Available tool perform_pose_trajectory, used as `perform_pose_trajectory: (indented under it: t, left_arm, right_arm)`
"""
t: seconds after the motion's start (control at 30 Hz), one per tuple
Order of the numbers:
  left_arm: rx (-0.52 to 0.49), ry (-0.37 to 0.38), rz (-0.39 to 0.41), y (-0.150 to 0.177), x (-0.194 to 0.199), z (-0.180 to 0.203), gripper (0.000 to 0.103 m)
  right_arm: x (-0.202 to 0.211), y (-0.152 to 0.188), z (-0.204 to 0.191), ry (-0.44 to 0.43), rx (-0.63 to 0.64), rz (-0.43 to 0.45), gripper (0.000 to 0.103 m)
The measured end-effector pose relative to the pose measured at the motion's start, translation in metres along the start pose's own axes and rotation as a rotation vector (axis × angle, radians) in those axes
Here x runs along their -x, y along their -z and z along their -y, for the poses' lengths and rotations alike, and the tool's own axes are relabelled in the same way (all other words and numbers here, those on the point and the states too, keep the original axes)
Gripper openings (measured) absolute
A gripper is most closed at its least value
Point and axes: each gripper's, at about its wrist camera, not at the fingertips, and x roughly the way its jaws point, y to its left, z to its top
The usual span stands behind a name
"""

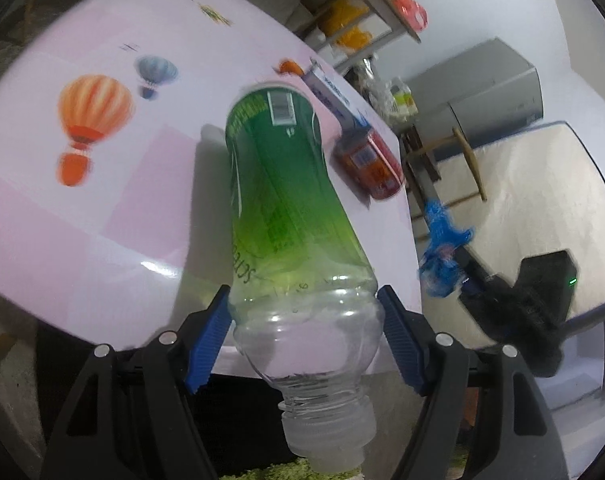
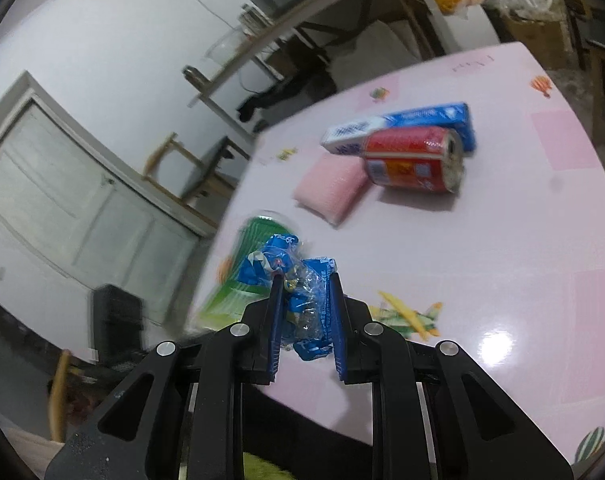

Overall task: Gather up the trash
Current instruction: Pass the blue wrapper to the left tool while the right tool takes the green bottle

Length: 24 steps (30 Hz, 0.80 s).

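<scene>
Right wrist: bottle (image 2: 238,276) (wrapper-hidden, blurred)

Left gripper (image 1: 304,300) jaws spread wide, gripping; right gripper (image 2: 305,280) jaws nearly closed, gripping.

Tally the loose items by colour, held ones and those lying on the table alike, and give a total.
Green: 1, the plastic bottle held in the left gripper
Blue: 2, the crumpled wrapper held in the right gripper, the long box
Red: 1, the can
Pink: 1, the sponge
Total: 5
</scene>
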Motion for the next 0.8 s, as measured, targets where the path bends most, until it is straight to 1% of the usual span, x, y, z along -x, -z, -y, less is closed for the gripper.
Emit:
perform_pose_trajectory:
  t: [0.1, 0.13, 0.2, 0.3, 0.37, 0.43, 0.47, 0.5, 0.53, 0.57, 0.6, 0.63, 0.67, 0.7, 0.73, 0.77, 0.8]
  left_arm:
    - [-0.038, 0.008, -0.023, 0.002, -0.010, 0.007, 0.072]
    - [-0.055, 0.009, -0.024, 0.003, -0.011, 0.009, 0.074]
    - [-0.087, 0.025, -0.019, 0.004, -0.009, 0.011, 0.078]
    - [-0.151, 0.026, 0.019, 0.008, 0.004, 0.014, 0.083]
    - [-0.172, 0.017, 0.047, 0.010, 0.012, 0.011, 0.083]
    - [-0.168, -0.003, 0.075, 0.009, 0.022, 0.001, 0.083]
    - [-0.163, -0.015, 0.089, 0.007, 0.025, -0.004, 0.083]
    - [-0.155, -0.025, 0.099, 0.005, 0.027, -0.009, 0.083]
    - [-0.150, -0.032, 0.105, 0.004, 0.028, -0.012, 0.083]
    - [-0.144, -0.041, 0.113, 0.001, 0.030, -0.016, 0.083]
    - [-0.142, -0.044, 0.119, -0.001, 0.031, -0.018, 0.083]
    - [-0.141, -0.046, 0.124, -0.003, 0.031, -0.019, 0.082]
    - [-0.141, -0.050, 0.130, -0.006, 0.031, -0.020, 0.082]
    - [-0.143, -0.049, 0.131, -0.006, 0.031, -0.021, 0.082]
    - [-0.148, -0.045, 0.129, -0.008, 0.030, -0.020, 0.081]
    - [-0.158, -0.041, 0.125, -0.012, 0.027, -0.018, 0.081]
    - [-0.167, -0.041, 0.123, -0.012, 0.025, -0.018, 0.081]
  right_arm:
    - [-0.002, -0.010, -0.009, -0.069, -0.006, -0.001, 0.020]
    - [-0.005, -0.012, -0.011, -0.091, -0.011, -0.010, 0.020]
    - [-0.016, -0.020, -0.018, -0.151, -0.024, -0.044, 0.020]
    - [-0.045, -0.029, -0.036, -0.201, -0.009, -0.121, 0.020]
    - [-0.068, -0.031, -0.049, -0.175, 0.032, -0.168, 0.020]
    - [-0.094, -0.028, -0.057, -0.140, 0.055, -0.225, 0.020]
    - [-0.107, -0.026, -0.060, -0.119, 0.070, -0.255, 0.021]
    - [-0.116, -0.024, -0.061, -0.095, 0.084, -0.274, 0.025]
    - [-0.126, -0.021, -0.064, -0.056, 0.101, -0.291, 0.026]
    - [-0.134, -0.019, -0.066, -0.010, 0.126, -0.305, 0.032]
    - [-0.134, -0.018, -0.068, 0.006, 0.138, -0.308, 0.043]
    - [-0.132, -0.018, -0.068, 0.009, 0.148, -0.303, 0.047]
    - [-0.127, -0.018, -0.068, 0.006, 0.153, -0.291, 0.056]
    - [-0.115, -0.020, -0.068, 0.011, 0.171, -0.256, 0.061]
    - [-0.103, -0.022, -0.067, 0.034, 0.186, -0.223, 0.061]
    - [-0.090, -0.023, -0.065, 0.063, 0.198, -0.185, 0.063]
    - [-0.063, -0.025, -0.060, 0.119, 0.219, -0.099, 0.067]
